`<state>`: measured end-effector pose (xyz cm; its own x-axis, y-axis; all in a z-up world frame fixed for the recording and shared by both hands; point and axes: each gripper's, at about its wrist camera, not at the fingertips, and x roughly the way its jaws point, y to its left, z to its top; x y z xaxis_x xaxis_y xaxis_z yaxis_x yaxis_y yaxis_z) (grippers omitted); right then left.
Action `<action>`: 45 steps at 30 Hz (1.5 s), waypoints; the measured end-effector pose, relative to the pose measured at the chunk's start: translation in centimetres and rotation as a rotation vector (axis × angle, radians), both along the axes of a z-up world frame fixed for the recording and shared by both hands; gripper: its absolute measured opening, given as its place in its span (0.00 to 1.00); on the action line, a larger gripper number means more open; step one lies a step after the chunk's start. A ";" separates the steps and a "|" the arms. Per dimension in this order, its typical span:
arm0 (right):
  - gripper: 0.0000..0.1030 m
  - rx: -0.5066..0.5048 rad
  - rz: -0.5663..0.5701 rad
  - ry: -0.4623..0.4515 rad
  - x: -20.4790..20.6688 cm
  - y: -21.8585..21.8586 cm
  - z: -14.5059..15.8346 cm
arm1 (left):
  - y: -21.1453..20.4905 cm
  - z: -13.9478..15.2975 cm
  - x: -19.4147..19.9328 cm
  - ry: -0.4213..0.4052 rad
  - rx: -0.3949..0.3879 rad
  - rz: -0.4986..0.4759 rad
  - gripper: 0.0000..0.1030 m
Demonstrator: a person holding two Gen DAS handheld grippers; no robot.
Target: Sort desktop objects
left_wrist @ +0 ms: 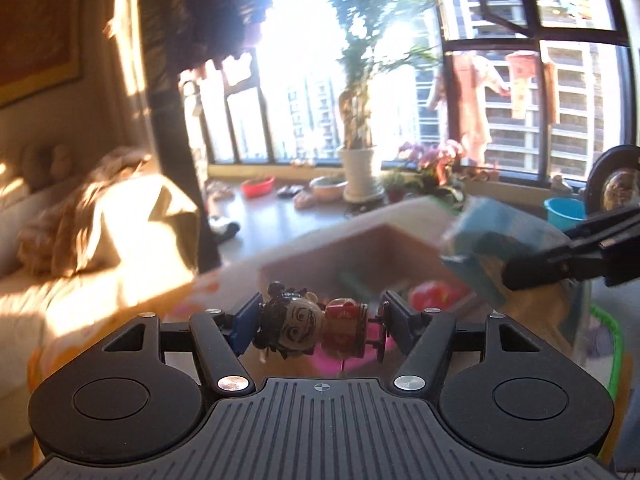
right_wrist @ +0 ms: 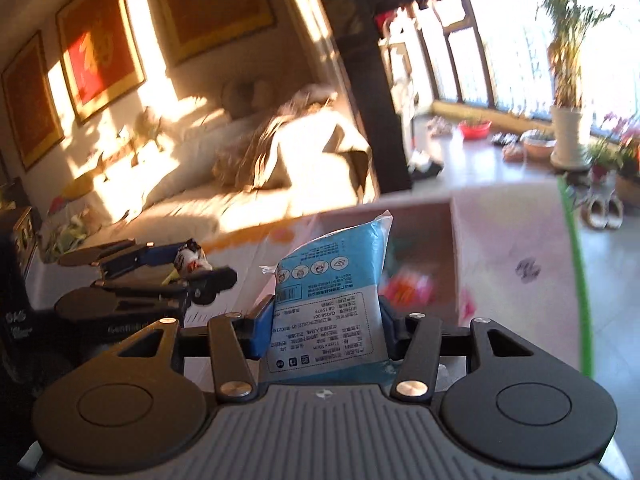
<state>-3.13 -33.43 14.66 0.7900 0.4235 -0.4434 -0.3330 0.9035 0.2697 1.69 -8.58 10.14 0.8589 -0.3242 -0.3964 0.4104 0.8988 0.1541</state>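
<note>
My left gripper (left_wrist: 318, 326) is shut on a small toy figure (left_wrist: 310, 330) with a dark-haired head and red body, held sideways above the table. It also shows in the right wrist view (right_wrist: 192, 262) at the left. My right gripper (right_wrist: 324, 320) is shut on a blue packet (right_wrist: 330, 292) of wipes with printed text, held upright. In the left wrist view the right gripper's fingers (left_wrist: 560, 260) hold the blue packet (left_wrist: 488, 248) at the right. Both hover near an open cardboard box (right_wrist: 452, 240), which holds a red object (right_wrist: 408, 286); it also shows in the left wrist view (left_wrist: 360, 248).
A table with a patterned cloth and green edge (right_wrist: 576, 280) lies under the box. A sofa with blankets (right_wrist: 240, 176) is to the left. Potted plants (left_wrist: 360, 168) and bowls stand by the window. A blue bucket (left_wrist: 566, 212) is at far right.
</note>
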 end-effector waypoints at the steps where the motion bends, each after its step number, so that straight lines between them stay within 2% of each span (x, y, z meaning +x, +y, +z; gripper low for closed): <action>1: 0.50 -0.009 -0.018 -0.021 0.7 -0.3 0.6 | -1.0 0.0 1.1 -0.006 0.006 -0.015 0.69; 4: 0.50 -0.040 -0.053 -0.058 3.5 -0.4 2.1 | -4.1 -1.2 5.0 -0.008 0.040 -0.027 0.71; 6: 0.50 -0.059 -0.064 -0.063 5.6 -0.1 2.6 | -5.0 -2.3 7.5 0.033 0.049 -0.005 0.71; 8: 0.50 -0.068 -0.081 -0.037 8.0 0.3 2.5 | -4.0 -2.7 8.3 0.094 -0.006 0.021 0.77; 10: 0.50 -0.077 -0.096 0.002 10.4 0.9 1.5 | -2.3 -2.8 7.3 0.117 -0.063 0.037 0.90; 11: 0.50 -0.077 -0.102 0.028 11.6 1.2 0.7 | -1.5 -2.9 6.3 0.113 -0.067 0.047 0.92; 14: 0.50 -0.065 -0.131 0.107 15.1 2.4 -1.9 | 0.4 -3.7 3.5 0.126 -0.053 0.092 0.93; 18: 0.53 -0.105 -0.193 0.210 17.8 3.7 -5.2 | 2.4 -5.9 0.9 0.210 -0.053 0.135 0.94; 21: 0.61 -0.105 -0.216 0.214 16.6 3.6 -5.7 | 3.3 -7.9 -0.5 0.243 -0.019 0.171 0.96; 24: 0.61 -0.167 -0.254 0.133 13.9 3.7 -5.2 | 4.3 -9.5 -1.0 0.269 0.000 0.220 0.97; 26: 0.57 -0.227 -0.278 0.074 11.9 3.9 -4.9 | 5.1 -10.0 -1.3 0.295 -0.025 0.244 0.97; 27: 0.52 -0.238 -0.273 0.063 11.1 3.9 -4.6 | 5.5 -10.1 -1.3 0.305 -0.038 0.251 0.97; 32: 0.52 -0.135 -0.157 0.076 5.4 5.1 -4.3 | 5.9 -9.9 -2.3 0.302 -0.027 0.280 0.98; 34: 0.61 -0.120 -0.164 0.076 3.5 5.8 -4.5 | 6.1 -10.0 -2.4 0.303 -0.029 0.296 0.99; 40: 0.83 -0.137 -0.339 0.152 1.4 6.5 -7.0 | 6.7 -10.2 -1.8 0.339 -0.071 0.340 1.00; 43: 0.85 -0.148 -0.324 0.221 1.9 7.5 -9.3 | 6.7 -10.2 -1.9 0.337 -0.069 0.350 1.00; 45: 0.88 -0.166 -0.280 0.231 2.5 8.7 -10.1 | 6.9 -10.2 -2.0 0.335 -0.077 0.369 1.00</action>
